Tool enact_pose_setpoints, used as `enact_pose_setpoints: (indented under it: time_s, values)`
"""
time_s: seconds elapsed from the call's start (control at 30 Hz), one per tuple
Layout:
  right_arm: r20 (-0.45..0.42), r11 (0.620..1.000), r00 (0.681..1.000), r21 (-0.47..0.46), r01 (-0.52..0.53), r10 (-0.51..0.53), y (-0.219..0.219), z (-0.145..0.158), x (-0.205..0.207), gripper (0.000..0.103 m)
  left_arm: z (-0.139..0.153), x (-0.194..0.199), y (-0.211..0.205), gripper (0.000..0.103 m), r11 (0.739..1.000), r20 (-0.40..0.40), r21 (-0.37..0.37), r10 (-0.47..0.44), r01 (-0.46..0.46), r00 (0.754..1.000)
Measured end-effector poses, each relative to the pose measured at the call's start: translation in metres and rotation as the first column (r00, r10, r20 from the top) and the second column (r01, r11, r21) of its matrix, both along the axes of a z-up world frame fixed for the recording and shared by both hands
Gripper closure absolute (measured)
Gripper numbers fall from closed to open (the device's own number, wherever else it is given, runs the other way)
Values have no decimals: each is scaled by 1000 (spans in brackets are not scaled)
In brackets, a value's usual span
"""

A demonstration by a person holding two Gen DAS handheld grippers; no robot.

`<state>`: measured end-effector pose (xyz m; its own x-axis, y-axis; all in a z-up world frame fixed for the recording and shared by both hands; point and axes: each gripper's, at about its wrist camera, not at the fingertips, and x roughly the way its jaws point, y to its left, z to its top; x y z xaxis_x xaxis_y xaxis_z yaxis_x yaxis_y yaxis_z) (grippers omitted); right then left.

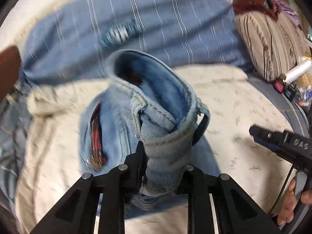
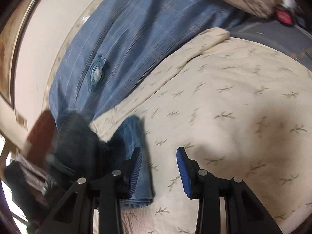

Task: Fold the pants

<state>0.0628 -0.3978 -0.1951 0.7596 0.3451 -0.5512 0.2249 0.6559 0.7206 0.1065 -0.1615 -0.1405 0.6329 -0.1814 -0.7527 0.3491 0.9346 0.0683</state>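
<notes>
Jeans (image 1: 156, 105): waistband clenched in left gripper (image 1: 163, 167) jaws, lower centre. Right gripper (image 2: 159, 167) jaws released, empty; folded denim lies just left, long axis running up-frame.

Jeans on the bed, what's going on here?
A person with a handheld gripper in each hand is folding light blue jeans on a cream leaf-print bedspread. The left gripper is shut on a bunched-up part of the denim and holds it up off the bed. The right gripper is open with nothing between its pads, just beside a denim edge that lies flat on the bedspread. Both views are motion-blurred. The fold isn't done yet.
</notes>
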Motion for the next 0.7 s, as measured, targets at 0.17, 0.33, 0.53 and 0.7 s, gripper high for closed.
enact_pose_setpoints:
  time_s: [0.17,0.33,0.53,0.7]
  values:
    - [-33,997,998,63,54,-52,-18,-8,2,59,25,-17,-6,43,981,24,-152,-118,120,993]
    - [-22,998,999,54,45,-43,-12,-7,7,60,67,-35,7,32,979,189,-136,-124,151,974]
    - [70,1000,997,12,-14,13,6,11,1,60,48,-1,65,31,995,105,-82,65,-57,992]
    - [286,986,944,-43,-161,167,46,48,2,60,20,19,117,31,974,44,-74,219,-216,975]
